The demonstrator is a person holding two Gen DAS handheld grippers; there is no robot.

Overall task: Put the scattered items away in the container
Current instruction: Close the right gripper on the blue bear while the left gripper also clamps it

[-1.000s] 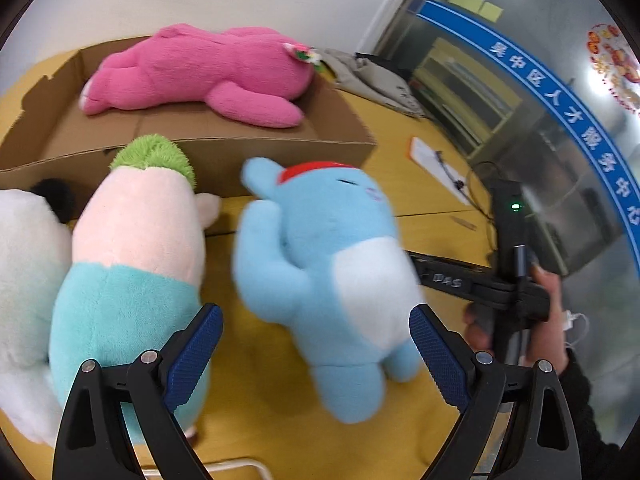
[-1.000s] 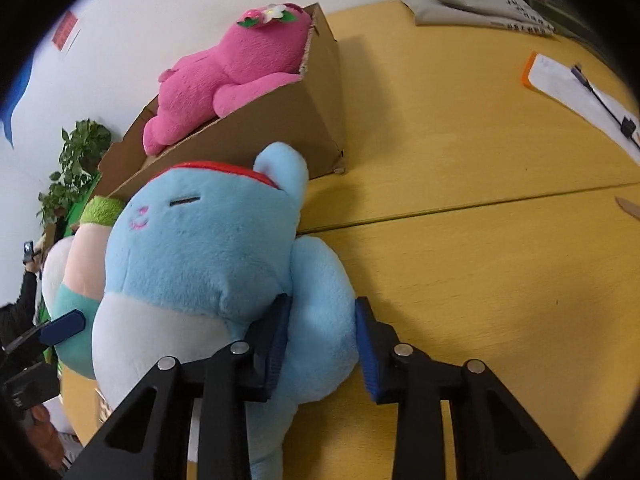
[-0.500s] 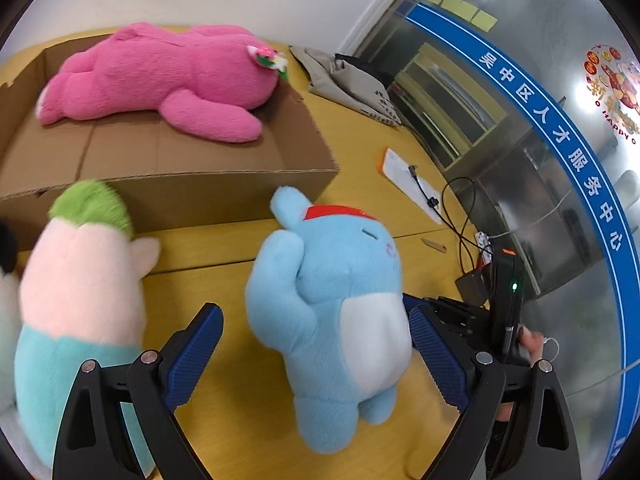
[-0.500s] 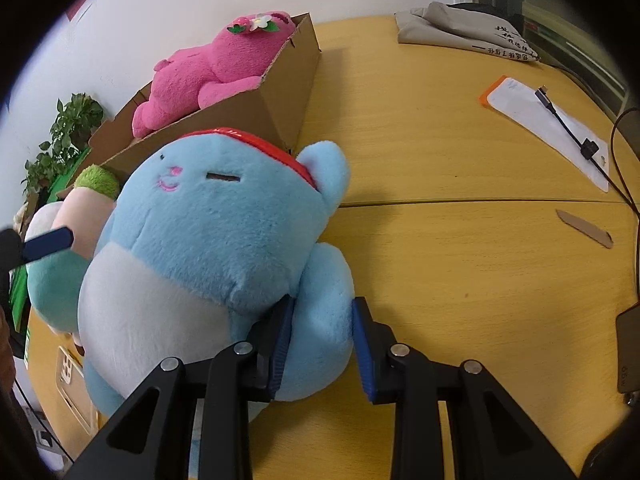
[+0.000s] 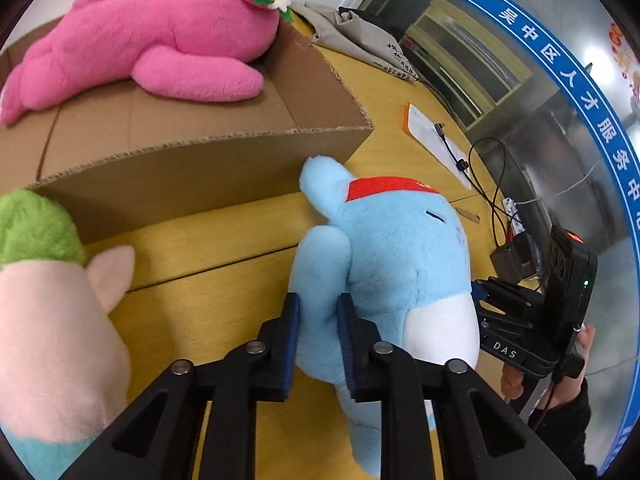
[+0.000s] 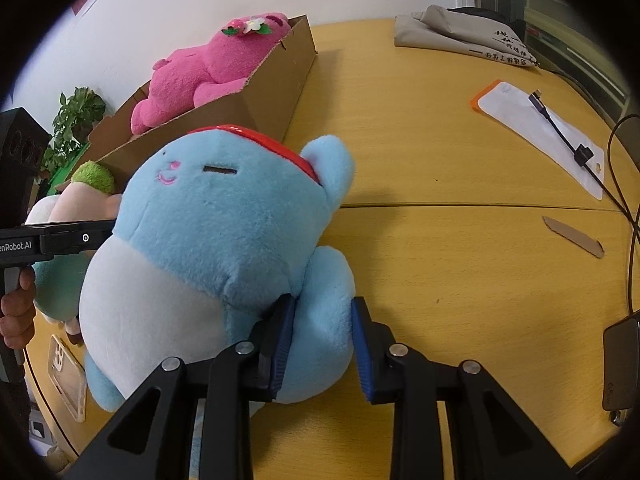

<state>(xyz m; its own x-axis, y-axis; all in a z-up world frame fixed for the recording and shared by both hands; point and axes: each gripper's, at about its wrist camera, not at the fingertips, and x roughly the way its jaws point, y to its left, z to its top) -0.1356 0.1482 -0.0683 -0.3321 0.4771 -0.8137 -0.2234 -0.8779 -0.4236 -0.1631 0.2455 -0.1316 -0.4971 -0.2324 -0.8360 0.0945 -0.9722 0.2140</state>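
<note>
Blue plush gripped at both arms, box just behind it.

The left tool [image 5: 318, 320] is seen closing, pads pressed into one plush arm of the blue toy [image 5: 396, 264]; the right tool [image 6: 322, 330] is closing too, clamped on the opposite arm. The toy is held upright between them on the yellow surface [image 6: 460, 260], its long axis roughly vertical. Neither hand is judged nearer; a shared lift is called for. Beyond the head, the cardboard box [image 5: 208, 168] stands near, so the toy must be raised over the near wall. A pink plush [image 5: 160, 40] is already lying inside.
</note>
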